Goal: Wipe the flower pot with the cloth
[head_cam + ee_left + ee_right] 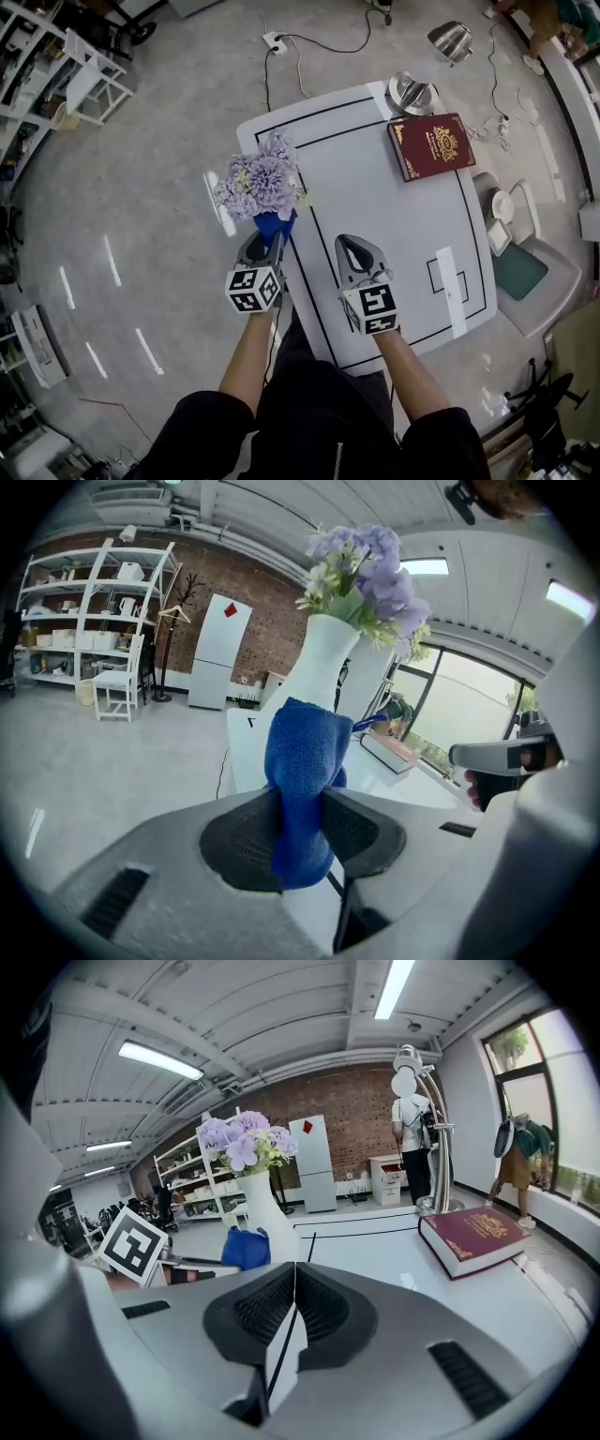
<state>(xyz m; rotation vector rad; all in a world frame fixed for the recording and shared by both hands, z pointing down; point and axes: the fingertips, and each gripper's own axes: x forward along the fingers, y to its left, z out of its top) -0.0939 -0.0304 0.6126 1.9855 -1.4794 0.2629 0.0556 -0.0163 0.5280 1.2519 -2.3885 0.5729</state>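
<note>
A white flower pot [323, 672] with purple flowers [258, 181] stands at the table's left edge. My left gripper [270, 234] is shut on a blue cloth [302, 778], and the cloth [274, 225] is pressed against the pot's near side. In the right gripper view the pot [264, 1218] rises at the left with the cloth [246, 1247] beside it. My right gripper [353, 253] hovers over the table to the right of the pot, shut on nothing.
A dark red book [431, 143] lies at the far right of the white table [403, 225]. A metal lamp base [410, 92] stands at the far edge. A chair [525, 272] sits right of the table. Cables and a power strip [274, 41] lie on the floor.
</note>
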